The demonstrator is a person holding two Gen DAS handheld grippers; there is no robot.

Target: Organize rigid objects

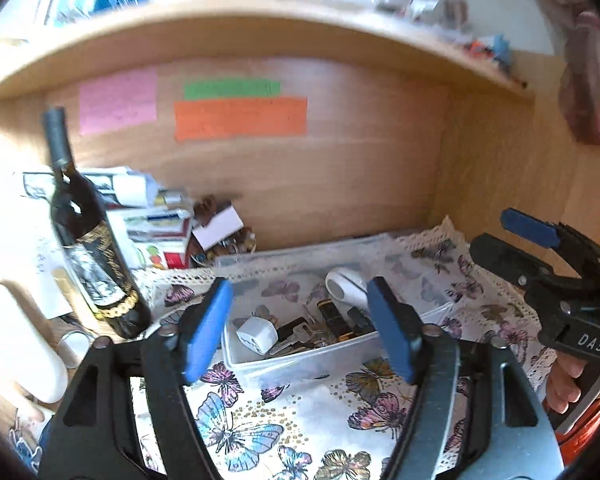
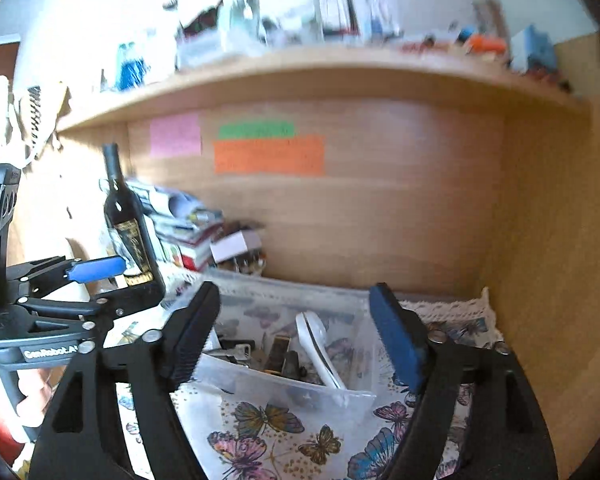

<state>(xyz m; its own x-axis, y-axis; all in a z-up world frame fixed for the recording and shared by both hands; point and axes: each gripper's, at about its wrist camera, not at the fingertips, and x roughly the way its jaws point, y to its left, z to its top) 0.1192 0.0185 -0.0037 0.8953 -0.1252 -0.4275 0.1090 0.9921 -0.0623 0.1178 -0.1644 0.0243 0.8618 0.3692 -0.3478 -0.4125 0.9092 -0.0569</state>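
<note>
Two empty, wide-open grippers, left gripper (image 1: 300, 320) and right gripper (image 2: 294, 332), hover above a clear box (image 1: 300, 364) of keys (image 1: 300, 338) on a butterfly cloth (image 1: 320, 412), seemingly choosing what to pick next.

Both wrist views near, facing desk's back panel; share clear bin (image 1: 300, 360) (image 2: 300, 392).
</note>
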